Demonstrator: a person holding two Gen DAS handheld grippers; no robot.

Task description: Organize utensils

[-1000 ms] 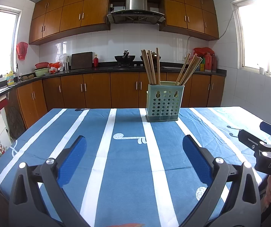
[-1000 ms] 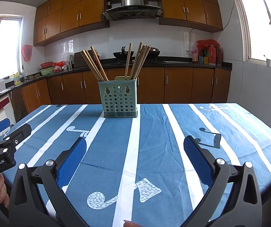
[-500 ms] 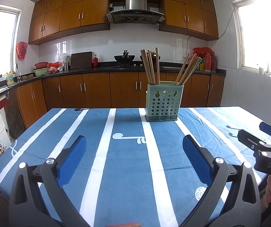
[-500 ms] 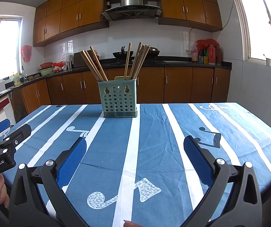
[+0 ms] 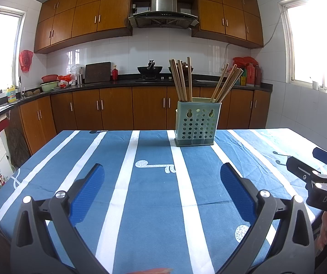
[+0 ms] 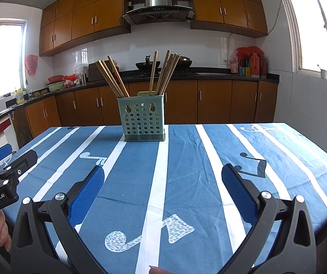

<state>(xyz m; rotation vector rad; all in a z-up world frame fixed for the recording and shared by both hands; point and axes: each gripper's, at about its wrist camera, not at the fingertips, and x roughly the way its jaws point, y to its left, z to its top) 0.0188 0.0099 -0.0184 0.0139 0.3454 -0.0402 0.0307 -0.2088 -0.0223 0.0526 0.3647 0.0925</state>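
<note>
**Both grippers hovering wide open, chopsticks standing in the holder**

The left gripper is hanging over the near part of the table, its blue pads spread wide and gripping nothing. The right gripper is doing the same beside it, fingers far apart and empty above the striped blue cloth. Each one is showing at the edge of the other's view, with fingertips of the person's hand wrapping the handle.

The holder, a pale green perforated box, is sitting upright at the far middle of the table, well apart from both grippers. Wooden chopsticks are standing in it in two bunches, one leaning left and one leaning right. Nothing else is lying on the cloth.

Behind the table, a counter with brown cabinets is running along the wall.
</note>
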